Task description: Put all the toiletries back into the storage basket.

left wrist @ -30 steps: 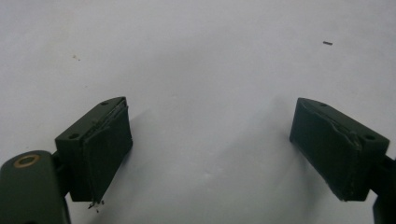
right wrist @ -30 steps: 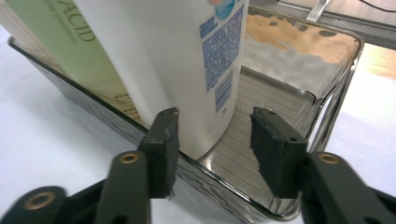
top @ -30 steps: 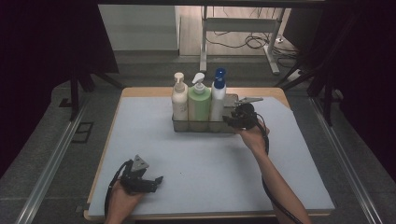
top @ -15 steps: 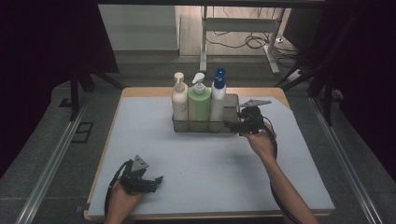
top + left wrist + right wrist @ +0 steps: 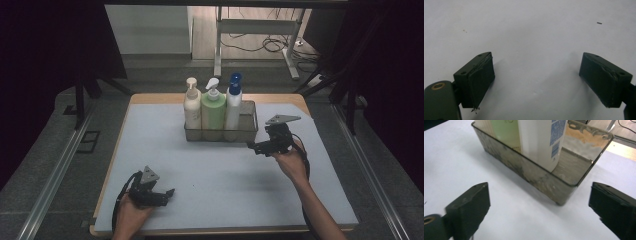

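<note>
A clear smoky tray (image 5: 248, 133) stands at the middle back of the white mat. It holds a cream pump bottle (image 5: 192, 111), a green pump bottle (image 5: 213, 111) and a white bottle with a blue cap (image 5: 233, 107), all upright. My right gripper (image 5: 254, 147) hovers just off the tray's front right corner and points left at it. In the right gripper view the tray wall (image 5: 536, 178) and the white bottle (image 5: 541, 140) lie ahead of the right gripper (image 5: 539, 207). Its jaws have just been opening and nothing is between them. My left gripper (image 5: 169, 194) rests open near the front left, empty over bare mat (image 5: 536, 80).
The mat lies on a wooden table (image 5: 150, 99) with dark floor and metal rails (image 5: 55, 170) on both sides. A metal-legged desk frame and cables (image 5: 260, 40) stand beyond the far edge. Room on the mat lies between the tray and my hands.
My right gripper has drawn back from the tray's right end, toward me and a little to the right, and its jaws have spread apart. The left gripper has stayed put.
</note>
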Motion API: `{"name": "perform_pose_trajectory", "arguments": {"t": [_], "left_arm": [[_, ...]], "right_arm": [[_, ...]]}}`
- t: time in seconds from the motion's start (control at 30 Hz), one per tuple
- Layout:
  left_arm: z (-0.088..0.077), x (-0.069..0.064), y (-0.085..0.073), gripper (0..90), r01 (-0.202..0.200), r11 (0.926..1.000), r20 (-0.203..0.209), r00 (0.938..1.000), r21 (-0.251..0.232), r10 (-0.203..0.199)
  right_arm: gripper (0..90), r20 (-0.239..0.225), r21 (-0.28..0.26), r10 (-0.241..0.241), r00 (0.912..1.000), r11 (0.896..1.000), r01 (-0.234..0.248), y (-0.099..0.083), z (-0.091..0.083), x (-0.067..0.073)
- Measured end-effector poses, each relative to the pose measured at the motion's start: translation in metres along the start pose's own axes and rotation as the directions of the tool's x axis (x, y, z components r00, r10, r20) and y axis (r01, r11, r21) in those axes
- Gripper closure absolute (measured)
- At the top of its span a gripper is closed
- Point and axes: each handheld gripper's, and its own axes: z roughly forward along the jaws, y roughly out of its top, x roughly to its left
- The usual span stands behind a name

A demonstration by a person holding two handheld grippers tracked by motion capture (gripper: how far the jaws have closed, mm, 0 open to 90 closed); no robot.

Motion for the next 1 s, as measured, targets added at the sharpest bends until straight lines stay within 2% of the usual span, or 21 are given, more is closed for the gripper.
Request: {"name": "perform_pose_trajectory", "arguments": {"t": [0.33,0.63,1.0], "left_arm": [[0.000,0.000,0.000,12.4,0.000,1.0000,0.000,1.0000,-0.001,0.000],[0.000,0.000,0.000,12.4,0.001,1.0000,0.000,1.0000,-0.003,-0.001],[0.000,0.000,0.000,12.4,0.001,1.0000,0.000,1.0000,-0.003,-0.001]], "right_arm": [[0.0,0.002,0.018,-0.028,0.9996,0.999,0.028,-0.024,-0.028,0.006],[0.0,0.002,0.039,-0.029,0.9996,0.999,0.029,-0.047,-0.040,0.010],[0.0,0.006,0.037,0.010,0.9999,0.999,-0.010,-0.091,-0.047,0.012]]}}
